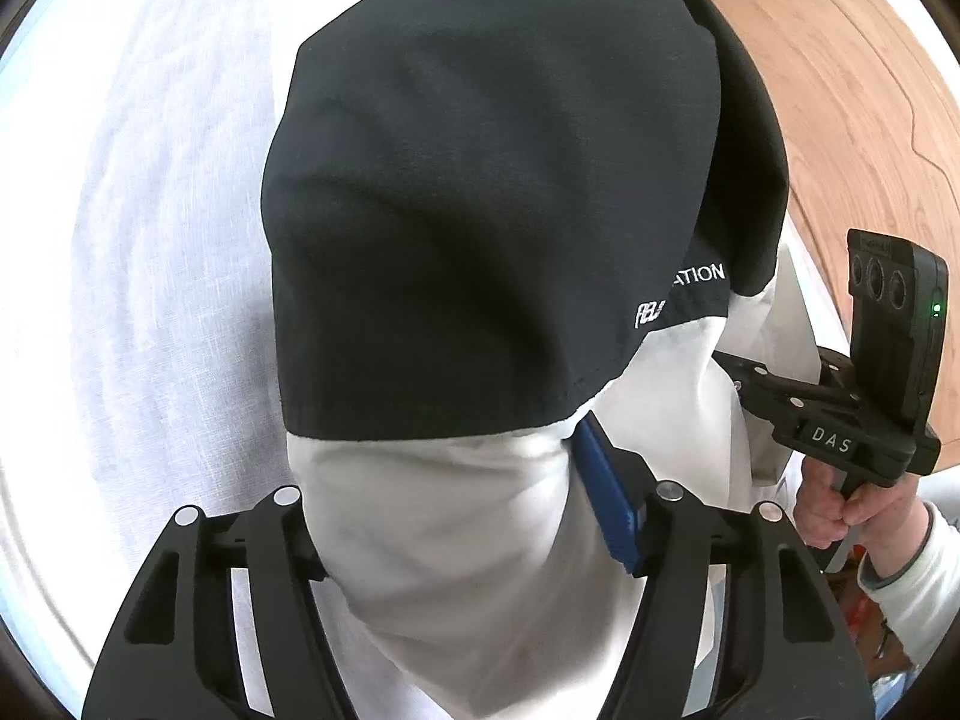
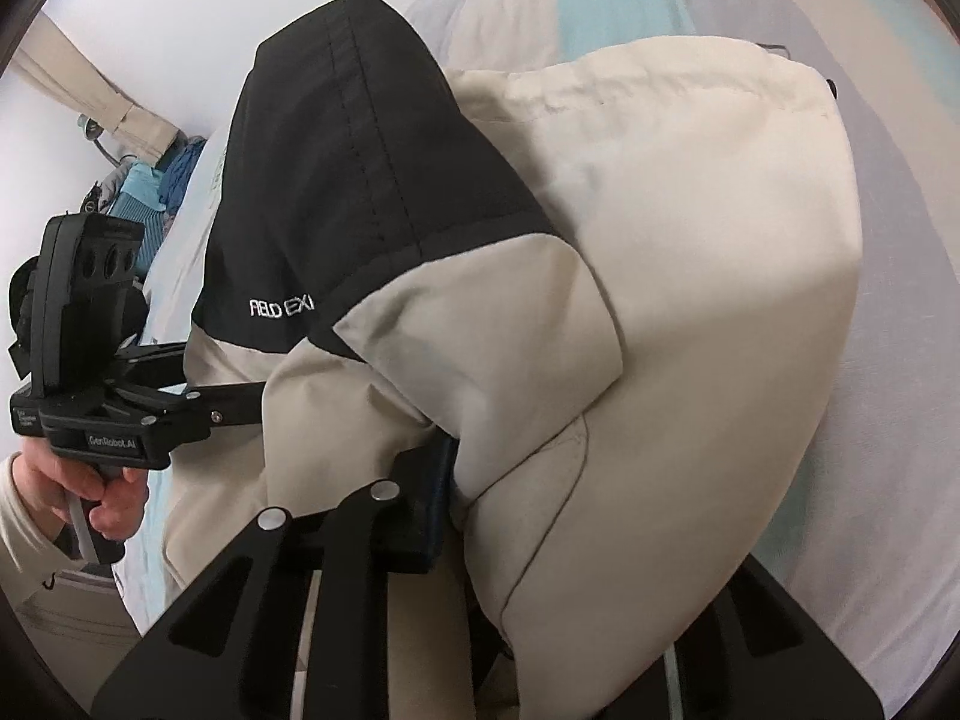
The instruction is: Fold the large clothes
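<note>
Black gripper arms fill the near edge of both wrist views, with a jacket (image 1: 492, 210) bunched between them. Seen from the left wrist, the left gripper (image 1: 474, 516) is partly closed around a thick fold of the jacket's pale cloth; a blue finger pad (image 1: 603, 504) presses against the cloth on the right side, while the other pad is hidden under the fabric. The jacket's black panel, with white lettering, hangs beyond the jaws over a white sheet (image 1: 132, 210). A wooden floor (image 1: 840, 90) shows at far right.

At right in that view, a hand (image 1: 840, 516) holds the handle of the right gripper (image 1: 729, 372), whose fingertips are buried in the cloth.

Seen from the right wrist, the right gripper (image 2: 474, 480) is nearly closed on a fold of cream fabric, one dark pad (image 2: 435, 498) showing against it. The jacket (image 2: 660, 270) billows over the jaws, above a grey and pale blue bed cover (image 2: 900, 360). At left, the other hand (image 2: 114, 504) grips the left gripper (image 2: 240, 408), whose fingers vanish into the jacket.
</note>
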Available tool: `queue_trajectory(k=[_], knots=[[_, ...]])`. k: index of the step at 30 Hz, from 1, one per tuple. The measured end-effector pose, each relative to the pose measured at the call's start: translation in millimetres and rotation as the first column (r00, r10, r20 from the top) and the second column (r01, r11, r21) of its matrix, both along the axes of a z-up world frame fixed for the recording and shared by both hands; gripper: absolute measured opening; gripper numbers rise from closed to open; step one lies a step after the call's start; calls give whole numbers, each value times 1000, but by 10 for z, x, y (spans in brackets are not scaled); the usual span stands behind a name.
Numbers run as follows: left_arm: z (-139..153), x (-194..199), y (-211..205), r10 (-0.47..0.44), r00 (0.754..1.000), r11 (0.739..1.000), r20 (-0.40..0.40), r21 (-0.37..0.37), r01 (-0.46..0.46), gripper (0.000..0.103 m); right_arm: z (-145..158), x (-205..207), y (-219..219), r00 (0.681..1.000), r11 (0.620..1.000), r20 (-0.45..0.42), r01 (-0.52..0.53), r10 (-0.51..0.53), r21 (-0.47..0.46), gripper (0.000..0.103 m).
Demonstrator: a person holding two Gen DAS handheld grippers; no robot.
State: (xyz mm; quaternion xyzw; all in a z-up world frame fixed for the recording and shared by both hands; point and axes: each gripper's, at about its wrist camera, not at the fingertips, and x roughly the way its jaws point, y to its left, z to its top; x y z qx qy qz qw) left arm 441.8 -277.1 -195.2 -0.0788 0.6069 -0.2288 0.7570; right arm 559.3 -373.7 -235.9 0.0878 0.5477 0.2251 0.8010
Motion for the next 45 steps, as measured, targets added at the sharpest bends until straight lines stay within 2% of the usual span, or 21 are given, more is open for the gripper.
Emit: queue_trajectory(k=[6, 7, 11, 19, 24, 29, 32, 37, 43, 45], knots=[[124, -107, -57, -9, 1000, 1000, 29, 7, 9, 62, 109, -158, 52, 999, 1000, 31, 28, -27, -11, 21], [92, -67, 102, -13, 999, 1000, 35, 9, 12, 62, 132, -185, 63, 999, 999, 42, 27, -26, -19, 21], [132, -103, 60, -22, 998, 1000, 61, 22, 21, 62, 205, -239, 7, 998, 999, 57, 38, -36, -20, 21], [363, -324, 11, -27, 994, 999, 104, 46, 23, 61, 409, -462, 4, 994, 999, 100, 44, -42, -23, 20], [450, -518, 0, -28, 993, 999, 114, 42, 24, 61, 618, -662, 12, 991, 999, 133, 31, -25, -44, 20], [646, -639, 166, -26, 989, 999, 143, 35, 21, 61, 867, -865, 143, 985, 997, 173, 25, -12, -75, 20], [813, -784, 377, -21, 985, 999, 174, 34, 15, 61, 1059, -1003, 335, 980, 996, 198, 26, -9, -81, 20], [1066, -1020, 964, 4, 976, 1000, 218, 19, -8, 61, 1363, -1211, 845, 973, 995, 231, 28, -6, -94, 20], [1404, -1377, 2153, 35, 967, 999, 252, 11, -39, 61, 1735, -1507, 1953, 962, 994, 270, -12, 43, -113, 20], [1516, -1464, 2618, 50, 963, 998, 265, 24, -59, 61, 1868, -1600, 2524, 957, 994, 284, -35, 64, -107, 20]])
